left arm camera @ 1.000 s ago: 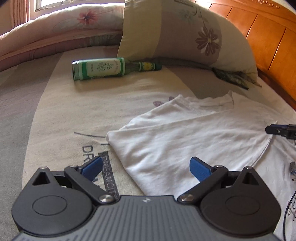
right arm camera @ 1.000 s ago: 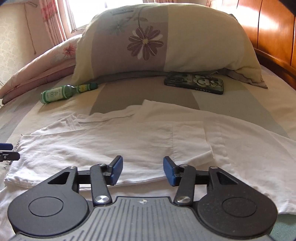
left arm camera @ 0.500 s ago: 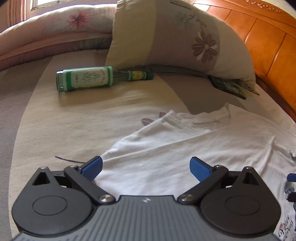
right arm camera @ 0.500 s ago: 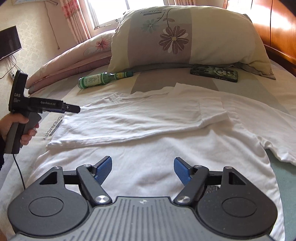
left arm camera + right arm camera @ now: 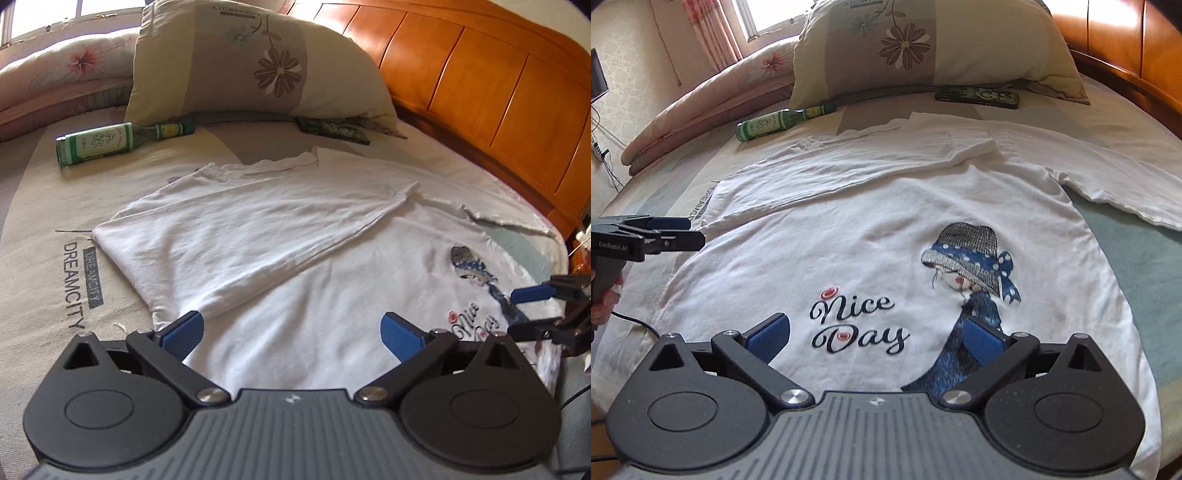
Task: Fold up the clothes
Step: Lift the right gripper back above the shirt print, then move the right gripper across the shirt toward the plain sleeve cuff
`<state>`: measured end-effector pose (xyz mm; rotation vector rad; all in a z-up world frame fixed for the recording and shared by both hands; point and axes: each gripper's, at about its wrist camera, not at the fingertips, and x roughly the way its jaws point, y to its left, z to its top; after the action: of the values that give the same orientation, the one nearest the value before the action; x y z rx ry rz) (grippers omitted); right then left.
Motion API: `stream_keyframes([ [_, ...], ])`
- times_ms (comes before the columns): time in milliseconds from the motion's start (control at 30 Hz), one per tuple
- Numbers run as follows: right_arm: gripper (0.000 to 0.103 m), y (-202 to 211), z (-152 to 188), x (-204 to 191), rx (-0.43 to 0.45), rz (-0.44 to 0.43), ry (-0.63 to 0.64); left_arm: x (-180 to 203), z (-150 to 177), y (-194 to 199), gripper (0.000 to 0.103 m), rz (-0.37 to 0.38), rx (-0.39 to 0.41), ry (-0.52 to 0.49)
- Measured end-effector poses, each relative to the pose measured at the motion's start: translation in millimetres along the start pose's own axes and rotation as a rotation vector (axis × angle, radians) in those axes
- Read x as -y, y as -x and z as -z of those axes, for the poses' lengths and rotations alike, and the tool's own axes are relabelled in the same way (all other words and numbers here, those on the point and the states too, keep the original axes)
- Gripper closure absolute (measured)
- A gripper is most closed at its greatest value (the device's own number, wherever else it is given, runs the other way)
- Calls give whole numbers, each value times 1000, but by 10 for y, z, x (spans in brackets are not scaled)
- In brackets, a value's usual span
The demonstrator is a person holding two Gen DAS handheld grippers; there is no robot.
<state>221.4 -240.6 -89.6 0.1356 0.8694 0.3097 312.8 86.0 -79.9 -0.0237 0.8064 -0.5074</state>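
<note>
A white T-shirt (image 5: 871,236) with a "Nice Day" print and a girl in a hat lies flat on the bed. Its far side is folded over onto the body; the fold shows in the left wrist view (image 5: 243,229). One sleeve (image 5: 1123,192) lies spread at the right. My left gripper (image 5: 291,332) is open and empty above the shirt's near left edge; it also shows in the right wrist view (image 5: 670,230). My right gripper (image 5: 875,336) is open and empty above the print; it also shows in the left wrist view (image 5: 532,310).
A green glass bottle (image 5: 110,142) lies on the bed beyond the shirt. A large flowered pillow (image 5: 255,66) leans at the back, with a dark phone case (image 5: 977,98) in front of it. A wooden headboard (image 5: 498,96) runs along the right. A rolled quilt (image 5: 713,107) lies at the left.
Both grippers have pulled back toward the near edge of the shirt, so the printed front has come into view. The right gripper's jaws have opened wider. The shirt has not moved.
</note>
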Motion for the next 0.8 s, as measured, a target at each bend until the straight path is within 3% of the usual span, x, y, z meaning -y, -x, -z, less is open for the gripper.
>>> stream_keyframes([
  [67, 1, 51, 39, -2, -4, -3, -16, -79, 13, -115, 1, -2, -35, 56],
  [133, 1, 135, 65, -1, 5, 9, -18, -169, 69, -224, 2, -69, -84, 96],
  [300, 0, 323, 142, 79, 32, 64, -30, -225, 83, -24, 3, -132, -39, 142],
  [500, 0, 328, 200, 26, 19, 60, -47, 113, 80, 19, 2, -7, -17, 20],
  [700, 0, 410, 185, -102, 36, 58, -13, 47, 198, -189, 3, -192, -101, 62],
  [800, 0, 412, 180, -91, 41, 85, -5, 42, 176, 21, 3, -184, -59, 123],
])
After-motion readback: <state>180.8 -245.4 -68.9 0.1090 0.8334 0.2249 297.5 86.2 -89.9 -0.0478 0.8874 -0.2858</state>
